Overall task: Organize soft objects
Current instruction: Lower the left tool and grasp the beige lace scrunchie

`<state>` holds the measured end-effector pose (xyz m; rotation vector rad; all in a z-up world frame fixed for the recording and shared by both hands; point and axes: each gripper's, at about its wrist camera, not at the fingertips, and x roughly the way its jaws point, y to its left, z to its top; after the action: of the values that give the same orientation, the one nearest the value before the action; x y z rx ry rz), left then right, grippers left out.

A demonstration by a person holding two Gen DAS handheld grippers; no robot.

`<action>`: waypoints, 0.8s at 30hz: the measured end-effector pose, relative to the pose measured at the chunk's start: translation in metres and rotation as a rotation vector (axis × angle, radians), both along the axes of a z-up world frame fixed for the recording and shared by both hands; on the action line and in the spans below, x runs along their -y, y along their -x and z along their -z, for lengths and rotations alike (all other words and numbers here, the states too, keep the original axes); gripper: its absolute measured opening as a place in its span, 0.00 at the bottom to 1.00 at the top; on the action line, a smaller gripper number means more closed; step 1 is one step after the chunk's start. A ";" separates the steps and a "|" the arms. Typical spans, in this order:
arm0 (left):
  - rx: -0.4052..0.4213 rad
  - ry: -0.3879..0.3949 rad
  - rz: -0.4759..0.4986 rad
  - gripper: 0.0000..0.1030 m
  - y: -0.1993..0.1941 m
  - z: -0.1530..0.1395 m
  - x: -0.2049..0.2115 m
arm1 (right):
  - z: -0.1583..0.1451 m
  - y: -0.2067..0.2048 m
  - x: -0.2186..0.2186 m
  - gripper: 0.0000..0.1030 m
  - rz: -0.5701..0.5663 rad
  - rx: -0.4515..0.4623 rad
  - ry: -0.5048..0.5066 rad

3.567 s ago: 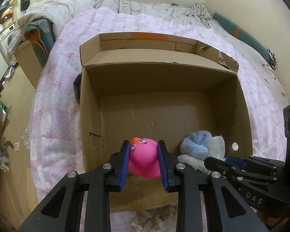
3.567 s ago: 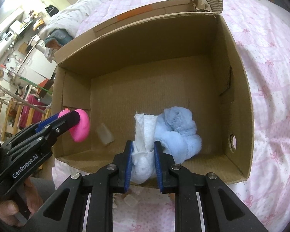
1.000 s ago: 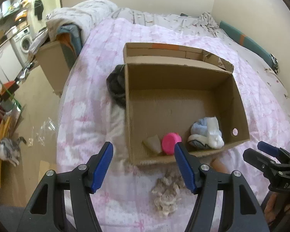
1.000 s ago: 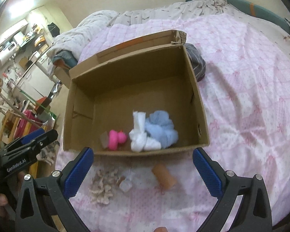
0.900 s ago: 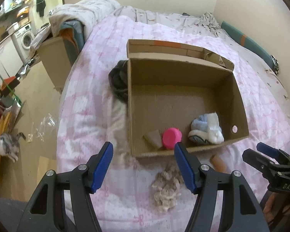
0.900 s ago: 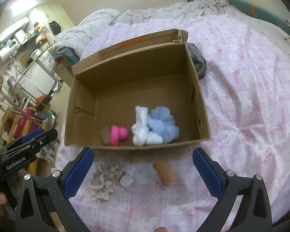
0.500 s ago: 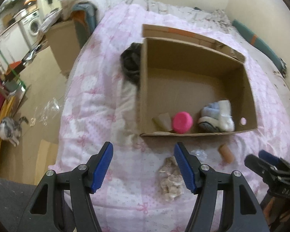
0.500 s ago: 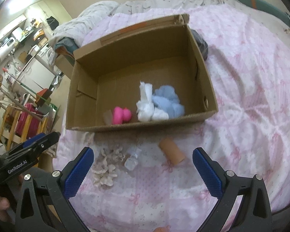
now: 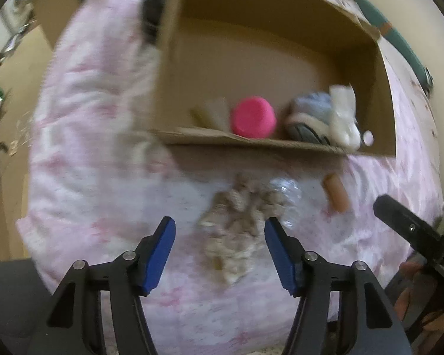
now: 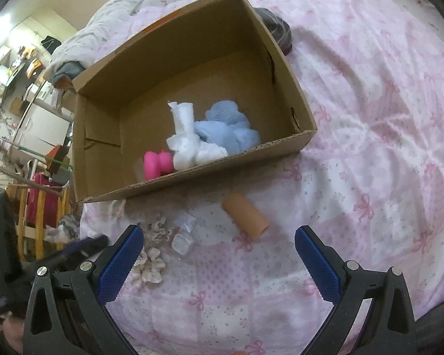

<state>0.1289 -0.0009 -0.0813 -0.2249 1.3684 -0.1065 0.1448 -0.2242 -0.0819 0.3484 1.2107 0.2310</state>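
No readable text, label, brand, number or sign can be made out in either view. At the right edge of the left wrist view, a few pale marks are seen on the black body of the right gripper (image 9: 411, 224), but they are cut off by the frame and cannot be read. In the right wrist view, the left gripper (image 10: 83, 245) is blurred, and no lettering can be made out on it. The cardboard box (image 10: 281, 145) bears no legible print.
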 end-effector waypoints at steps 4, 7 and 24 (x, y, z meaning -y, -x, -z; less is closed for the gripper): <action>-0.066 0.013 -0.008 0.49 -0.010 0.022 0.007 | 0.003 -0.002 0.000 1.00 0.005 -0.018 -0.018; -0.101 0.042 -0.041 0.37 -0.016 0.035 0.004 | 0.003 -0.001 0.000 1.00 0.005 -0.021 -0.017; 0.094 0.038 -0.057 0.08 0.016 -0.052 -0.019 | 0.008 0.000 0.000 1.00 -0.022 -0.075 -0.110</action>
<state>0.1124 0.0181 -0.0289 -0.2874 1.2667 -0.0949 0.1447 -0.2242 -0.0902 0.4427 1.2794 0.3069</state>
